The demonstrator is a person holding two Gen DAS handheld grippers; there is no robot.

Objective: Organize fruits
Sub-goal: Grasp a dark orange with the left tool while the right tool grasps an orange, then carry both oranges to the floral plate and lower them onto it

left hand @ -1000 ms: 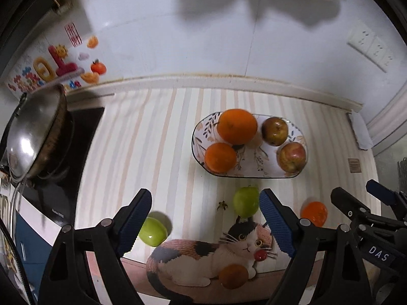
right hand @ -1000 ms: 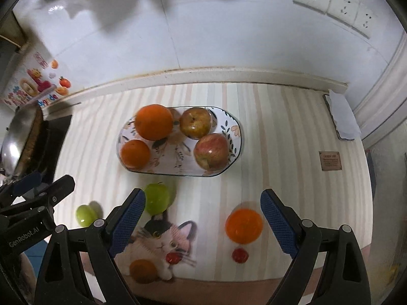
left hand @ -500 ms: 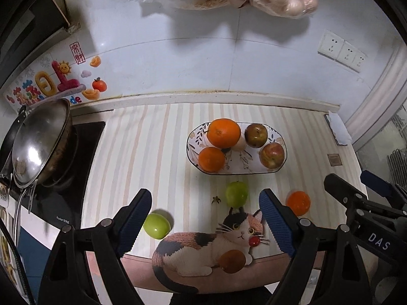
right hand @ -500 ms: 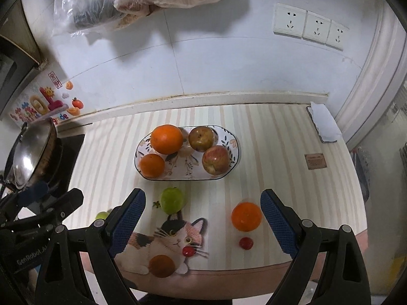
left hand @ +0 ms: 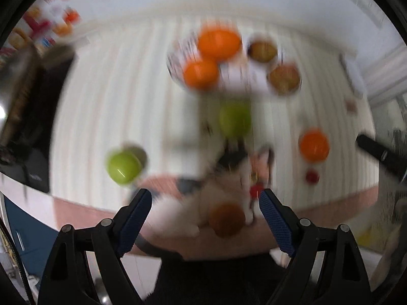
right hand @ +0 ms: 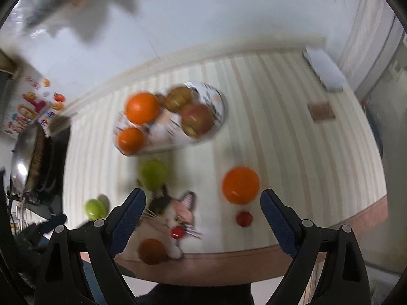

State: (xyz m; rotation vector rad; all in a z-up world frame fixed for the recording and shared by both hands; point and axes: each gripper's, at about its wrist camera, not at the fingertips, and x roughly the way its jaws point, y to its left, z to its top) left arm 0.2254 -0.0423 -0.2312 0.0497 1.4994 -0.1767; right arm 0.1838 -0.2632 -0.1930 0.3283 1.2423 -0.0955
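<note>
Both views are blurred by motion. A patterned oval plate (left hand: 236,86) (right hand: 218,101) on the striped counter holds two oranges and two reddish apples. On the counter in front of it lie a green apple (left hand: 235,120) (right hand: 153,174), a second green fruit (left hand: 124,165) (right hand: 94,208), an orange (left hand: 313,146) (right hand: 240,185), small red fruits (left hand: 312,177) (right hand: 244,219) and a brown fruit (left hand: 226,219) (right hand: 152,251). My left gripper (left hand: 205,222) and right gripper (right hand: 203,222) are open and empty, held above the counter's front edge.
A cat-shaped mat (left hand: 229,178) (right hand: 173,216) lies at the front edge under the brown fruit. A wok (right hand: 25,162) sits on a black stove at the left. A white cloth (right hand: 324,70) lies at the back right, near the wall.
Both grippers moved fast and the views turned blurred; the fruits appear larger than half a second ago. The right view has tilted. No fruit has changed place; both grippers stay open.
</note>
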